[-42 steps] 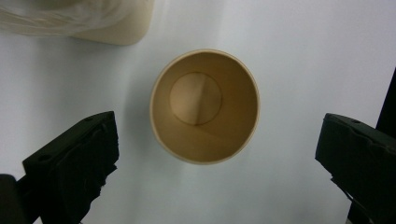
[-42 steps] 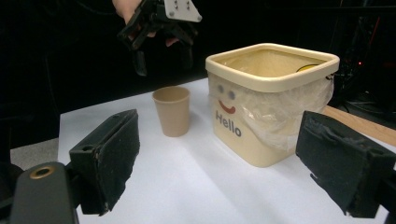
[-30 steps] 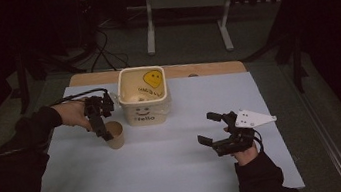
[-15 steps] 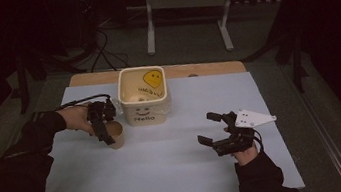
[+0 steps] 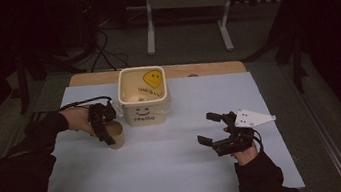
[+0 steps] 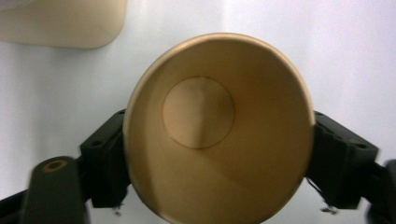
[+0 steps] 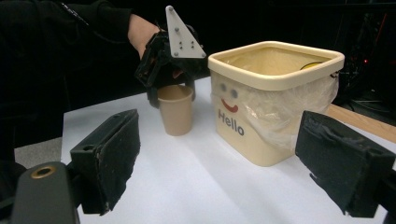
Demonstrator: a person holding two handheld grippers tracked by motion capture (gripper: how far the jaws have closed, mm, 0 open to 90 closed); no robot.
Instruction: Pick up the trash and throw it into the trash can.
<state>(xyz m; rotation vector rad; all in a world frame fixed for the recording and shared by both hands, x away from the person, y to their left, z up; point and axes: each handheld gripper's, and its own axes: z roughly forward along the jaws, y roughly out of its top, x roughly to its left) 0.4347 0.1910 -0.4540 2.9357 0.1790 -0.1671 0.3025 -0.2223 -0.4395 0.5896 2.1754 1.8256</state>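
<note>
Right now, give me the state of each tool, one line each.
Left tool: jaws have just been closing, now shut on the cup.
Right tool: open, holding nothing.

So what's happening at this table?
A person holds a claw in each hand. The left claw has just been closing around a brown paper cup, which stands upright and empty beside a cream "Hello" bin. The right claw hovers open over the white table, holding nothing.

matt paper cup (image 6: 219, 130), glossy plastic bin (image 7: 275, 98), wooden table edge (image 5: 105, 77)
</note>
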